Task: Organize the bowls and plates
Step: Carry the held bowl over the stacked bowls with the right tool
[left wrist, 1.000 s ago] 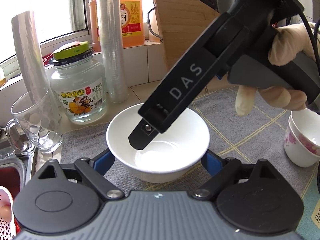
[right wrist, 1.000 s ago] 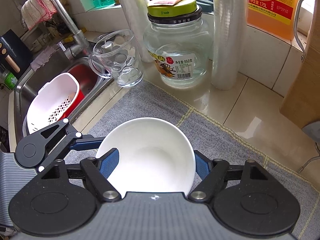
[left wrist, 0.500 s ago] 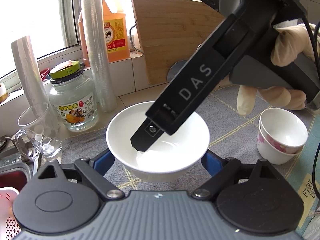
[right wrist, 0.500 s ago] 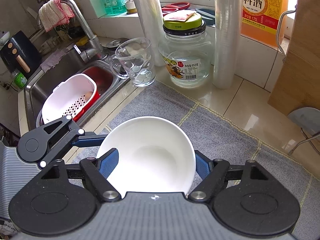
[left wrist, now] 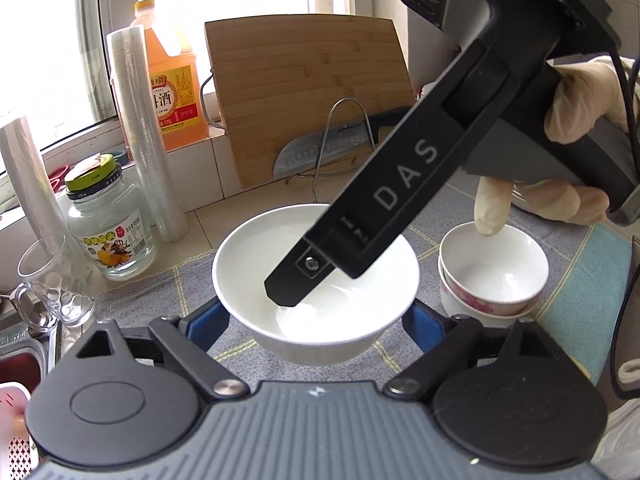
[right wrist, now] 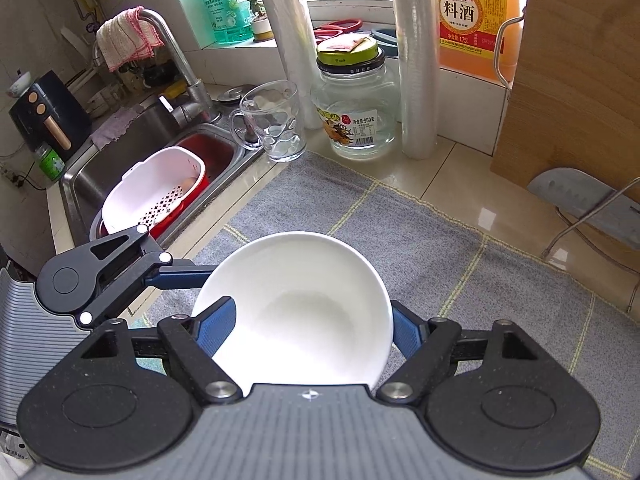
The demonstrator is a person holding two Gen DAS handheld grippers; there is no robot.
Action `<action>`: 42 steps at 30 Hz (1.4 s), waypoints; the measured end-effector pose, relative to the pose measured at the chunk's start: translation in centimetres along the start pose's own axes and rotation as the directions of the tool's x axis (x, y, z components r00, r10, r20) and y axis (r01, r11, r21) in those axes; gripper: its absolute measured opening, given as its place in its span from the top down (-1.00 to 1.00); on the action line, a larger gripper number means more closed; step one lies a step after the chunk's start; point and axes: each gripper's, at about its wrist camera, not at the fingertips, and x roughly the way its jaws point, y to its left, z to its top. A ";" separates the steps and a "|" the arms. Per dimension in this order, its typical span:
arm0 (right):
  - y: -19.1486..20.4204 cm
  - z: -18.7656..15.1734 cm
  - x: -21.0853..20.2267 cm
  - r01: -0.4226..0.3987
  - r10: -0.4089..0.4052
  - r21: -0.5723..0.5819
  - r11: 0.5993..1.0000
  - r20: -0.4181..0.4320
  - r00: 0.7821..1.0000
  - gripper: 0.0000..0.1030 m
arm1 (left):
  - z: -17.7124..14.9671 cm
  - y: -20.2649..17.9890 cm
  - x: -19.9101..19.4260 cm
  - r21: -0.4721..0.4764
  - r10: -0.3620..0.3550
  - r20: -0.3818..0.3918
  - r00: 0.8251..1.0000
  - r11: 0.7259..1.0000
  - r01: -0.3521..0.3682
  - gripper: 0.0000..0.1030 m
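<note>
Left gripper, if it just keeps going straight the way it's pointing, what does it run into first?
The left gripper already straddles the white bowl, so it would push the bowl. Beyond stands the cutting board with its knife; depth is unclear.

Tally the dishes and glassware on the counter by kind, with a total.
Plain white bowl: 1
Floral cups, stacked: 2
Glass mug: 1
Glass jar: 1
Total: 5
</note>
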 end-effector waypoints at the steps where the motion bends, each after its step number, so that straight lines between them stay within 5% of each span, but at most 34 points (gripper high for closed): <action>1: -0.1 -0.3 -0.4 0.003 -0.003 0.004 1.000 0.003 1.000 -0.65 | 0.1 -0.3 0.0 0.007 -0.004 0.002 1.000 1.000 0.004 -0.79; 26: -5.2 -8.1 -9.1 0.101 -0.109 0.141 0.985 0.052 0.993 -0.65 | 3.2 -9.0 1.6 0.131 -0.172 -0.003 0.985 0.977 0.171 -0.79; 42: -8.6 -11.4 -9.5 0.137 -0.147 0.237 0.962 0.025 0.989 -0.65 | 2.9 -11.1 5.6 0.107 -0.246 -0.074 0.966 0.962 0.253 -0.79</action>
